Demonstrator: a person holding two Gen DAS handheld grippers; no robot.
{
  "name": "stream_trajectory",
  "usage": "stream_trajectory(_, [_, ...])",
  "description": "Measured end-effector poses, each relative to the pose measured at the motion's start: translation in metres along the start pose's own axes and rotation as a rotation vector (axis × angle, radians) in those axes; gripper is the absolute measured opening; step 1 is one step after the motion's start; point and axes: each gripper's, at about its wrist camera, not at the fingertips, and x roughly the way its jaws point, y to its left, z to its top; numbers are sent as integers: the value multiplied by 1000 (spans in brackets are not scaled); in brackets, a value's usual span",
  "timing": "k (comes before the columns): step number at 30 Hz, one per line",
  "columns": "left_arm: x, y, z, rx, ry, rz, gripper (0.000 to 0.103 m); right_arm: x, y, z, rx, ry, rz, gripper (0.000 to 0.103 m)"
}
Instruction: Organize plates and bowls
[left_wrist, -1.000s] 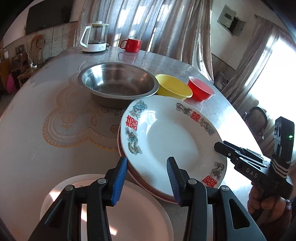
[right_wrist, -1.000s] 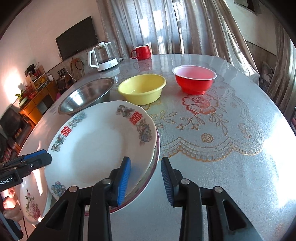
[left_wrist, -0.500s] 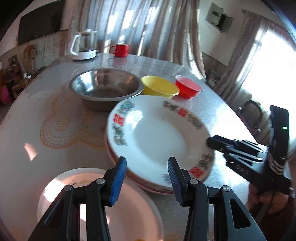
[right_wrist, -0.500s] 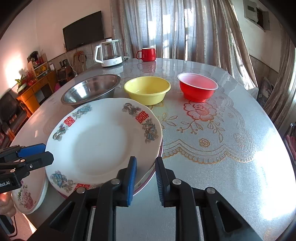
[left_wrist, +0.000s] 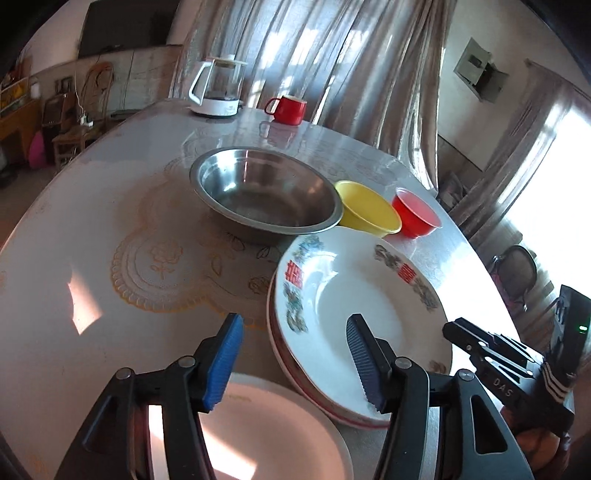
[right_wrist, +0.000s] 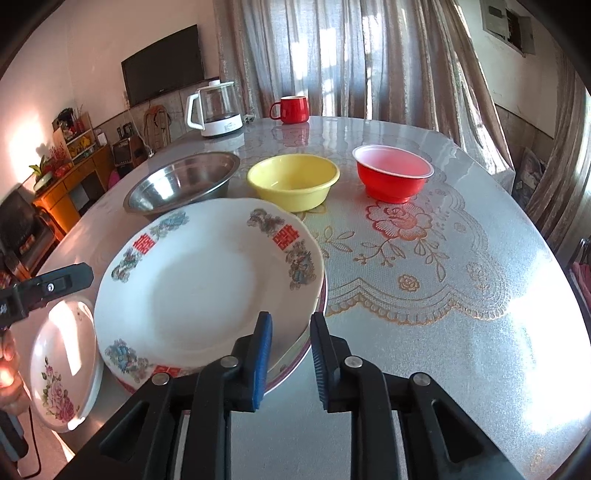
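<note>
Left wrist view: the left gripper is seen at 6 o'clock with its blue pads held wide apart and nothing grasped. Its jaws have just been opening. Between them only the table and the left edge of a plate stack are seen. The stack lies at 4 o'clock. A decorated plate, white with red characters and blue-green motifs on the rim, is set on top of a red-rimmed plate. A flowered plate lies under the gripper at 6 o'clock, just beside the stack. A steel bowl is placed near the centre, touching or nearly touching the stack's far edge. At 2 o'clock from it a yellow bowl and a red bowl are lined up side by side. A kettle and a red mug are set at 12 o'clock, at the far edge of the table.

From the right wrist, the right gripper is seen at 6 o'clock. Its jaws are narrowly parted and have just been opening. The near rim of the decorated plate passes between the pads, and a gap shows beside the right pad, so the plate is not clamped.
</note>
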Motion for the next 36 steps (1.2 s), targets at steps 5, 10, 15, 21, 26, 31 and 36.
stream_trajectory(5, [16, -8, 6, 25, 16, -5, 59, 15, -8, 13, 37, -13, -2, 24])
stream_trajectory(10, [29, -17, 5, 64, 45, -24, 58, 30, -11, 23, 52, -10, -2, 24])
stream_trajectory(15, [29, -24, 1, 117, 35, 9, 59, 31, -6, 23, 20, -4, -9, 23])
stream_trajectory(21, [29, -25, -1, 123, 29, 16, 59, 26, -6, 18, -3, 6, -19, 22])
stream_trajectory(26, [29, -21, -2, 99, 39, 1, 59, 29, -7, 18, 23, 10, -24, 24])
stream_trajectory(31, [13, -11, -7, 58, 8, 27, 61, 23, -9, 17, 49, -3, -28, 25])
stream_trajectory(36, [-7, 2, -12, 33, -27, 93, 61, 9, -12, 12, 76, -23, -3, 30])
